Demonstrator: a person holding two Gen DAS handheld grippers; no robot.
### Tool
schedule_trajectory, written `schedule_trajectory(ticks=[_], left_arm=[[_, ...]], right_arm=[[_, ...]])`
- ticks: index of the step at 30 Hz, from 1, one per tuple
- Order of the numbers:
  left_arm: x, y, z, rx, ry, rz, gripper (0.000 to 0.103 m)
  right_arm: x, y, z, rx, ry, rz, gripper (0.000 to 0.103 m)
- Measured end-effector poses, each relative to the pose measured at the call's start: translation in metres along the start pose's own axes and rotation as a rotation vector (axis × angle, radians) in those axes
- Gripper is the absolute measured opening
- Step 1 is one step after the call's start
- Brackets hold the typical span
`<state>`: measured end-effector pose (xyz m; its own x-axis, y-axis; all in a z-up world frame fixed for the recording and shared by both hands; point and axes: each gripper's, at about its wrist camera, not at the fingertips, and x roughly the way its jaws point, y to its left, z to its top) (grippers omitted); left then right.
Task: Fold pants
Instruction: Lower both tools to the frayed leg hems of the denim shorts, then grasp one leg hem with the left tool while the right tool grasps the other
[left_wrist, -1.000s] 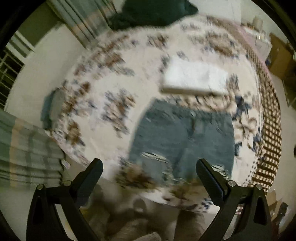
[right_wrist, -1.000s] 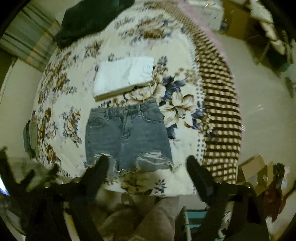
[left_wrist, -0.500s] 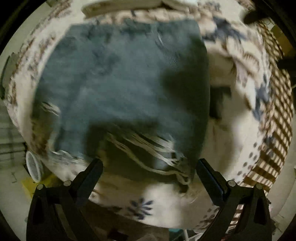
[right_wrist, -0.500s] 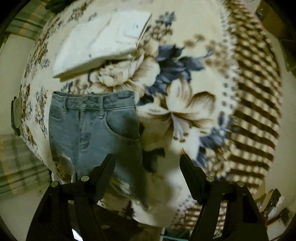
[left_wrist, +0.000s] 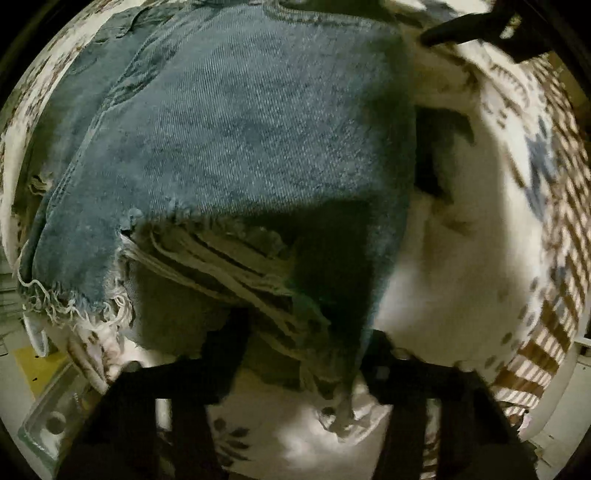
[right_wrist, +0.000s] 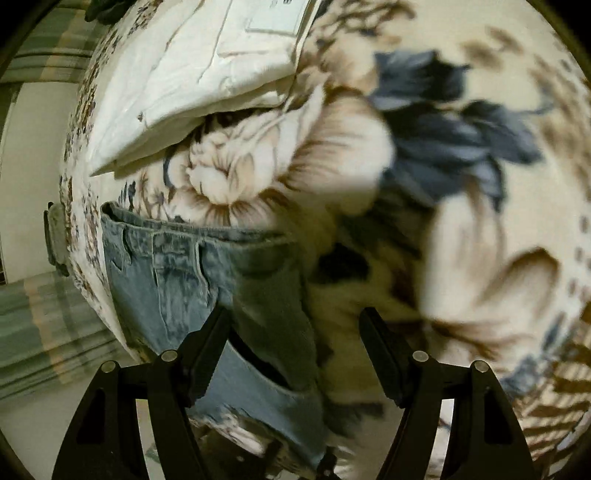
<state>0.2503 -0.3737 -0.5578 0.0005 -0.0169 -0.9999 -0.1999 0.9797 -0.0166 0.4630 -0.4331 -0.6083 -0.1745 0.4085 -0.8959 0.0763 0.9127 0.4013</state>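
Blue denim shorts (left_wrist: 236, 133) with frayed, ripped hems lie flat on a floral blanket (left_wrist: 461, 258) on a bed. My left gripper (left_wrist: 306, 339) is open, low over the right leg's frayed hem, its jaws straddling the hem edge. My right gripper (right_wrist: 295, 343) is open near the shorts' (right_wrist: 177, 280) right side seam by the waistband, left finger over the denim, right finger over the blanket (right_wrist: 480, 221). The right gripper's finger shows at the top right of the left wrist view (left_wrist: 476, 27).
A folded white garment (right_wrist: 207, 70) lies just beyond the waistband. The bed's edge drops to the floor below the hem, with a clear plastic box (left_wrist: 48, 417) on the floor. A brown checked border (left_wrist: 546, 332) runs along the bed's right side. Striped curtains (right_wrist: 44, 325) hang left.
Both grippers have dropped from high above the bed to close over the shorts. The left came down at the right leg hem, the right at the waistband side. Both stay open.
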Motion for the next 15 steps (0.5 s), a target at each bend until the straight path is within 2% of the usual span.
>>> schedule_trajectory(ticks=[1,2,3,4,5,8,11,13,15], left_arm=[[-0.008,0.002,0.001,-0.011,-0.016,-0.011,0.025],[-0.016,0.006,0.002,-0.023,-0.031,-0.019,0.012],[-0.020,0.010,0.001,-0.034,-0.042,-0.032,0.006],[-0.028,0.015,0.004,-0.050,-0.049,-0.058,0.005],[-0.033,0.019,0.006,-0.061,-0.052,-0.076,0.003],[-0.059,0.033,0.013,-0.094,-0.076,-0.129,0.003],[-0.095,0.052,0.021,-0.112,-0.112,-0.171,0.003],[-0.129,0.066,0.024,-0.127,-0.128,-0.201,0.003],[-0.144,0.090,0.025,-0.144,-0.151,-0.210,0.003]], right_arm=[[0.003,0.002,0.002,-0.003,0.002,-0.006,0.075],[0.007,0.006,0.004,-0.011,0.001,-0.008,0.074],[0.008,0.012,0.005,-0.025,-0.005,-0.008,0.063],[0.008,0.016,0.005,-0.034,-0.014,-0.013,0.052],[0.008,0.022,0.005,-0.052,-0.025,-0.027,0.035],[0.003,0.037,0.000,-0.081,-0.060,-0.076,0.022],[-0.010,0.060,-0.010,-0.112,-0.097,-0.124,0.018],[-0.023,0.076,-0.017,-0.115,-0.118,-0.132,0.017],[-0.036,0.099,-0.023,-0.114,-0.137,-0.131,0.016]])
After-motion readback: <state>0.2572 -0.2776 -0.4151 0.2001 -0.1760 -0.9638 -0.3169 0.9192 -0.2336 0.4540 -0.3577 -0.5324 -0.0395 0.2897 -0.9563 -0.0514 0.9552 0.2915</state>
